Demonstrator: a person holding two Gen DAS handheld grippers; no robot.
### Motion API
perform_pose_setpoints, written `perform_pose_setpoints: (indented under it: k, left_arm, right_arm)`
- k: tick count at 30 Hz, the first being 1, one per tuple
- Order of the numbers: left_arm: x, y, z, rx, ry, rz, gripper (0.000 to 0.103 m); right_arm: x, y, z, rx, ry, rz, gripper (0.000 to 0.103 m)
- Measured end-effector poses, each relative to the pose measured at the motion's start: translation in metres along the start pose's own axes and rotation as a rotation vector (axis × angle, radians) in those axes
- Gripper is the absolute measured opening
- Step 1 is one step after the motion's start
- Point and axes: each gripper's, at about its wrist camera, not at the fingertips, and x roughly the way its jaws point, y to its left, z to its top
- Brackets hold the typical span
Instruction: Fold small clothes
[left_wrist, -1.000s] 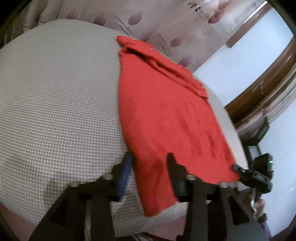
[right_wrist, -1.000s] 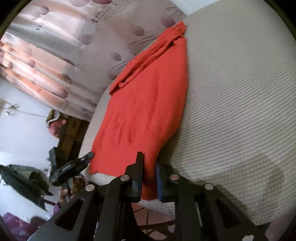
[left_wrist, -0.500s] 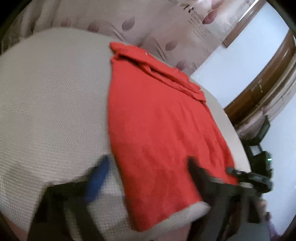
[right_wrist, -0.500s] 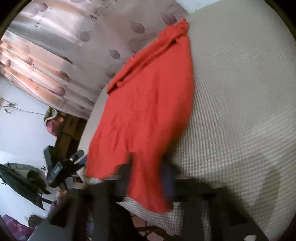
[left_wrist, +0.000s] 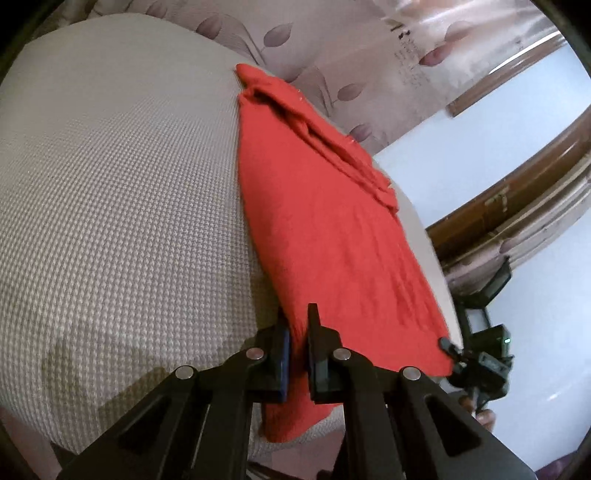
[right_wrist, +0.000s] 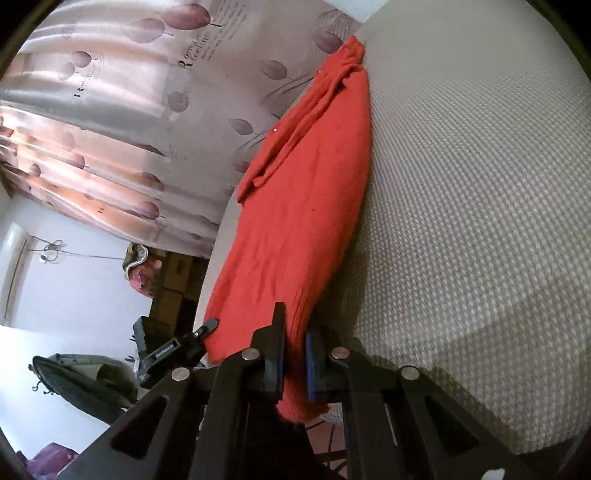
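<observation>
Two grippers clamped on one red garment (left_wrist: 325, 236), at its near hem. Left gripper (left_wrist: 297, 332): jaws just finished closing, pinched tight on the hem's left corner, red cloth squeezed between a blue-lined pad (left_wrist: 283, 363) and a black one, a flap of hem hanging below over the cushion's front edge. Right gripper (right_wrist: 293, 338): jaws likewise just closed down, nipped on the hem's other corner, cloth bunched between its pads and drooping beneath. Garment itself spread lengthwise away from both cameras on a grey waffle-weave cushion (left_wrist: 122, 192), hem at the near edge, rumpled sleeves or collar folds (left_wrist: 314, 125) at the far end beside a leaf-print curtain (left_wrist: 332, 48). Lying flat in the middle, slightly lifted and creased near each grip. Seen in the left view at far right: the other gripper's black body (left_wrist: 480, 362) just off the cushion's corner.
</observation>
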Motion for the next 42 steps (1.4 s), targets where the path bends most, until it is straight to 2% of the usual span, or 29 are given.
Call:
perform_pose_setpoints:
  k: [6, 13, 21, 25, 32, 37, 42]
  left_arm:
    - [-0.006, -0.002, -0.008, 0.011, 0.032, 0.016, 0.007]
    - [-0.026, -0.007, -0.031, 0.027, 0.047, 0.026, 0.007]
    - [-0.066, -0.010, -0.066, 0.027, 0.037, 0.009, 0.007]
    - [-0.079, -0.016, -0.068, 0.023, 0.014, -0.008, 0.007]
    - [-0.088, -0.042, -0.034, 0.029, -0.066, -0.073, 0.007]
    - [-0.085, -0.060, 0.006, 0.040, -0.116, -0.124, 0.007]
    - [-0.071, -0.073, 0.047, 0.055, -0.159, -0.128, 0.007]
  right_arm:
    - [-0.003, 0.007, -0.007, -0.004, 0.014, 0.005, 0.008]
    - [-0.016, 0.014, -0.031, 0.006, 0.034, 0.021, 0.008]
    - [-0.042, 0.019, -0.070, 0.041, 0.031, 0.048, 0.008]
    - [-0.055, 0.030, -0.077, 0.039, 0.018, 0.053, 0.008]
    - [-0.065, 0.057, -0.053, 0.004, -0.015, 0.090, 0.008]
    - [-0.065, 0.074, -0.018, -0.014, -0.038, 0.126, 0.008]
    - [-0.056, 0.083, 0.023, -0.042, -0.062, 0.128, 0.008]
